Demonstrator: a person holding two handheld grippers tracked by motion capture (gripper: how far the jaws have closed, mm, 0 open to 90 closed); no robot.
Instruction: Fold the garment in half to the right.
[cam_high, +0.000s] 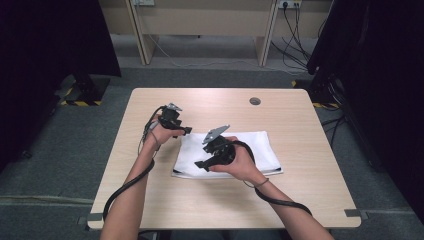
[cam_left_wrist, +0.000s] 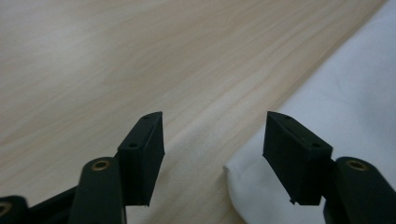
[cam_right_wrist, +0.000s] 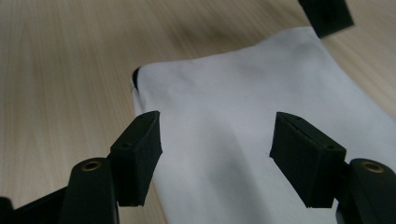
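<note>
left gripper (cam_high: 184, 131) at the far-left corner of the white cloth (cam_high: 260, 145), tips aimed along the bench (cam_high: 150, 200) toward it. jaws apart, nothing pinched: in the left gripper view one pad (cam_left_wrist: 142, 156) over bare wood, the other pad (cam_left_wrist: 294, 156) over cloth (cam_left_wrist: 345, 121), so straddling that corner edge. looks like lining up to bite the corner layers, hence low and angled across the edge.

cloth folded flat into a rectangle, mid-bench, slightly right of centre, long side roughly parallel to the near edge, well clear of the round grommet (cam_high: 255, 101) near the far edge. flat and square, so corners are the only easy grab points.

right gripper (cam_high: 200, 164) over the near-left part of the cloth, hand resting above the fabric, tips toward the left hem. jaws spread, holding nothing: right gripper view shows plain cloth (cam_right_wrist: 224, 116) between the pads (cam_right_wrist: 306, 156), no fabric pressed. small dark spot at the cloth corner (cam_right_wrist: 136, 77), can't tell what. left gripper's jaw tip (cam_right_wrist: 327, 16) visible beyond the far corner.

judgement: both set up on the left-hand edge for a two-corner pick, likely to unfold or lift. risk: catching only the top layer.
</note>
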